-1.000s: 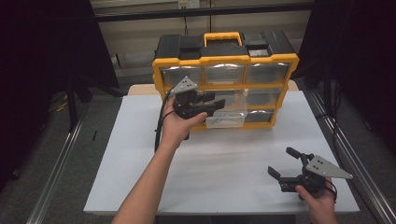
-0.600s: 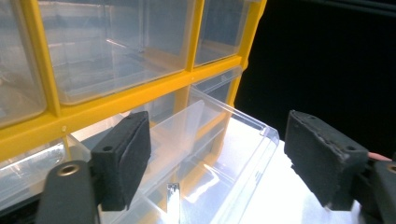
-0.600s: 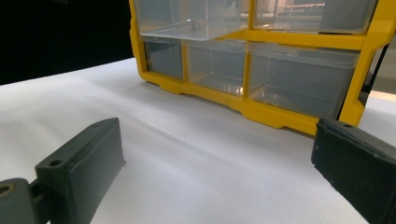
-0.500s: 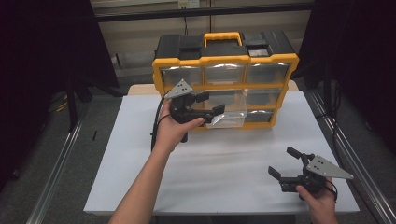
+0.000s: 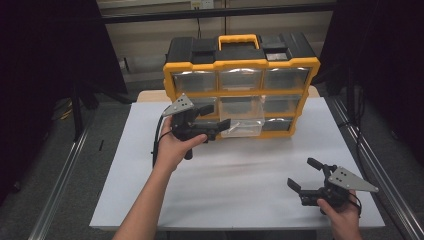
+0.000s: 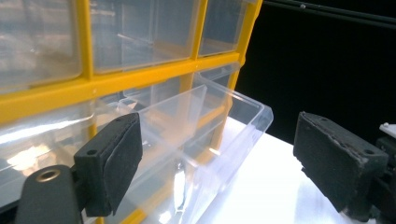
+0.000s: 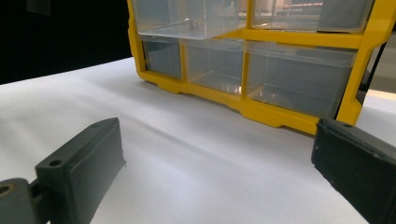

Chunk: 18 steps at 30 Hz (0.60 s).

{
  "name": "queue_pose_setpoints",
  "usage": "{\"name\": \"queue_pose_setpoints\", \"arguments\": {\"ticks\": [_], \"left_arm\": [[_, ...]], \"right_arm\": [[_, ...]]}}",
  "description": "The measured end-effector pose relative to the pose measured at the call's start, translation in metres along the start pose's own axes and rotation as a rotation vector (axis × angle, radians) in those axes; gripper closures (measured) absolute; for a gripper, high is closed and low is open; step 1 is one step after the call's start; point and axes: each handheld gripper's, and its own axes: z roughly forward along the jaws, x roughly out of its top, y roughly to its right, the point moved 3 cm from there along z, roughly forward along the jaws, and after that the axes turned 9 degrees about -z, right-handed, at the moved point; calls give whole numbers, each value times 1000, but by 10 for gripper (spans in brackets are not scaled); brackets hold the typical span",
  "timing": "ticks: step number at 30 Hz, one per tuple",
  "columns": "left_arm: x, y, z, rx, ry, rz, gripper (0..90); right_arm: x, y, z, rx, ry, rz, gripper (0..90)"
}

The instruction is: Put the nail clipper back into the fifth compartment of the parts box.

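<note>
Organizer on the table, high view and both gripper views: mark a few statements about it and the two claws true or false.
1. The yellow organizer has one clear drawer pulled out in its middle row. True.
2. The left claw is clamped on that drawer. False: its jaws have just been opening and stand apart beside the drawer, pressing on nothing.
3. The right claw rests low over the white table, apart from the organizer. True.
4. The right claw holds a drawer. False: its jaws are open with bare table between them.
5. The organizer has a yellow carry handle on top. True.
</note>
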Motion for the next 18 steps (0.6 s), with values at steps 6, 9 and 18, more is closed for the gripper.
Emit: {"name": "queue_pose_setpoints", "arguments": {"ticks": [6, 9, 18], "left_arm": [[-10, -7, -15, 18, 13, 1, 147], [-16, -11, -23, 28, 19, -4, 144], [-36, -24, -46, 58, 41, -29, 140]], "right_arm": [[0, 0, 0, 3, -3, -2, 18], [0, -1, 0, 3, -5, 2, 18], [0, -1, 0, 5, -7, 1, 18]]}}
